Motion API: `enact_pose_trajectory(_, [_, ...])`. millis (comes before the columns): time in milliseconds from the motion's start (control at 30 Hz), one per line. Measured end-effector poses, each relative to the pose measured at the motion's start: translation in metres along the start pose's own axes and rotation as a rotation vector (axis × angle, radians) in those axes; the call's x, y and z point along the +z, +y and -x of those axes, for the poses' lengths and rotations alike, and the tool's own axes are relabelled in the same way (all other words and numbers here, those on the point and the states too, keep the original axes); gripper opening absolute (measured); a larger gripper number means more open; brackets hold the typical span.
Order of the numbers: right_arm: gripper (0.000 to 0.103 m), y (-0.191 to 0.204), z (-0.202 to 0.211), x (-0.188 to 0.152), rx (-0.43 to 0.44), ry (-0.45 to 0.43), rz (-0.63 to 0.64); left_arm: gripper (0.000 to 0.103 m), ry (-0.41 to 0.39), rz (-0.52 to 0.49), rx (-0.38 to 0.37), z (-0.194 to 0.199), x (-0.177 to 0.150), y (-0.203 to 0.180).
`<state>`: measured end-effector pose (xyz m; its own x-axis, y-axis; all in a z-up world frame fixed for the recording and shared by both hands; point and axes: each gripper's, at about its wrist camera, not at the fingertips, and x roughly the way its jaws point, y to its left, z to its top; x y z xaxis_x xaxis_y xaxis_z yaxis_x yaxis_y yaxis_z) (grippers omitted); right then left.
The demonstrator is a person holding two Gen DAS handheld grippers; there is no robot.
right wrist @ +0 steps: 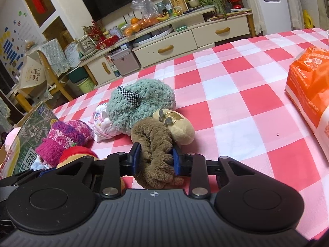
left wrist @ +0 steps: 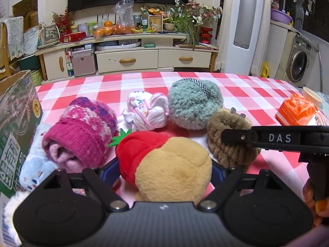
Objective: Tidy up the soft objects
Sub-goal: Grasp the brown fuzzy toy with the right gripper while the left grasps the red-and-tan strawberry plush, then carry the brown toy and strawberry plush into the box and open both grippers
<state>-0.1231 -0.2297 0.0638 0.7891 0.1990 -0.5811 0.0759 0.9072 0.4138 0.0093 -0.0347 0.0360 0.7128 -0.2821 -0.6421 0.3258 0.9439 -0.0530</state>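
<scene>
On the red-checked tablecloth [right wrist: 236, 107] lies a row of soft things: a magenta knitted hat [left wrist: 82, 131], a white-and-pink cloth bundle [left wrist: 146, 111], a teal fluffy piece with a checked ribbon [left wrist: 195, 103] and a brown fuzzy plush [right wrist: 154, 142] with a tan head. My left gripper [left wrist: 164, 170] has a red and tan plush toy [left wrist: 174, 175] filling the gap, both blue pads against it. My right gripper [right wrist: 156, 160] is shut on the brown plush, its pads sinking into the fur. One of its black fingers [left wrist: 267, 138] crosses the left wrist view.
A green printed cardboard box [left wrist: 16, 127] stands at the table's left edge, with a pale blue soft item [left wrist: 35, 170] beside it. An orange pack [right wrist: 308, 82] and a paper cup [left wrist: 311, 95] sit at the right. A cluttered TV cabinet [left wrist: 127, 57] is beyond the table.
</scene>
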Motion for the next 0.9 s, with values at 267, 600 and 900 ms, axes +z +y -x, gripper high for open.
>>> enact_pose_trajectory(267, [0.032,0.001,0.004,-0.004,-0.012,-0.016,-0.026,0.085,-0.037,0.014,-0.020,0.019,0.001,0.011])
enact_pose_trajectory(600, [0.029,0.006,0.017,-0.007,-0.010,-0.069,-0.033,0.085,-0.092,0.037,-0.052,0.046,0.003,0.032])
enact_pose_trajectory(900, [0.029,0.017,0.035,-0.005,0.071,-0.128,-0.079,0.085,-0.150,0.048,-0.077,0.073,0.000,0.048])
